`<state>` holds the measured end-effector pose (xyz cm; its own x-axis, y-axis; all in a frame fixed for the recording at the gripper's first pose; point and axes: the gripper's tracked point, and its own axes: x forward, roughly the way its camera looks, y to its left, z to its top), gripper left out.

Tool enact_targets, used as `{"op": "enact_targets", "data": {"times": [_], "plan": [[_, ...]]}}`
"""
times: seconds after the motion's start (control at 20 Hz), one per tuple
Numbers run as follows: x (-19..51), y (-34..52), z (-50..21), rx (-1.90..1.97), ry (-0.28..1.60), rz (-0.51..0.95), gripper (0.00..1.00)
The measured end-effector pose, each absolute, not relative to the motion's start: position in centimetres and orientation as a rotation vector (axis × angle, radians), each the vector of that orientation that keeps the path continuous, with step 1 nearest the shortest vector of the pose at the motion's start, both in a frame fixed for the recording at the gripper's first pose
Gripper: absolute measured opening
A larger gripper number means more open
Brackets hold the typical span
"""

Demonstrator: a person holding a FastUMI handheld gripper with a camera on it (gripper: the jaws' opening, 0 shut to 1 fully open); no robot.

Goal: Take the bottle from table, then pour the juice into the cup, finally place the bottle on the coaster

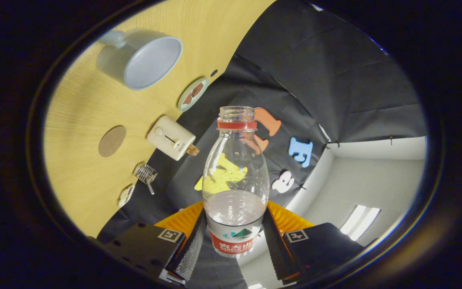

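Your view is rolled hard, so the table (pixel 86 112) stands almost on edge beside the bottle.

Count, left to right:
- 1 white cup (pixel 144 60), mouth toward you, handle on its far side; inside looks empty.
- 1 round brown coaster (pixel 112 141), flat on the wood, bare, between the cup and the smaller items.
- 1 small printed round thing (pixel 126 195) near the table edge; can't tell what it is.
- 1 little wire-mesh tool (pixel 147 174) just beside that.
- 1 cream toaster-like box (pixel 171 137) with 1 slot and 1 knob, something brown sticking out at its end.
- 1 small plate (pixel 193 94) with brown pieces on it, at the table's far edge.
- 1 clear plastic bottle (pixel 235 176), cap off, red ring at the neck, clear liquid filling roughly the lower 1/3, label band low down.

Your gripper (pixel 235 237) is clamped on the bottle: 2 fingers, 1 on each side of the label band, both pressing. Bottle is in the air, off the table, well apart from cup and coaster, neck pointing away along the fingers.

Surface: pale yellow wood grain. Room: black cloth wall behind the bottle, white wall and ceiling beyond it, 1 bright light panel (pixel 359 222) past the right finger.
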<state>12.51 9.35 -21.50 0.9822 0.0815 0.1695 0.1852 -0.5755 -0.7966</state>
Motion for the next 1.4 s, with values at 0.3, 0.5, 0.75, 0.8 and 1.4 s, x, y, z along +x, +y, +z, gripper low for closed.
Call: {"op": "enact_targets", "data": {"times": [0.3, 0.5, 0.75, 0.8, 1.4], "plan": [[12.5, 9.7, -20.5, -2.203, -0.239, -0.158, 0.79], [12.4, 9.0, -19.4, -2.085, -0.226, -0.159, 0.79], [11.4, 7.2, -17.2, -1.871, -0.221, -0.211, 0.79], [11.4, 6.8, -16.7, -1.827, -0.209, -0.220, 0.79], [10.8, 1.3, -14.1, -1.013, 0.128, -0.161, 0.79]]}}
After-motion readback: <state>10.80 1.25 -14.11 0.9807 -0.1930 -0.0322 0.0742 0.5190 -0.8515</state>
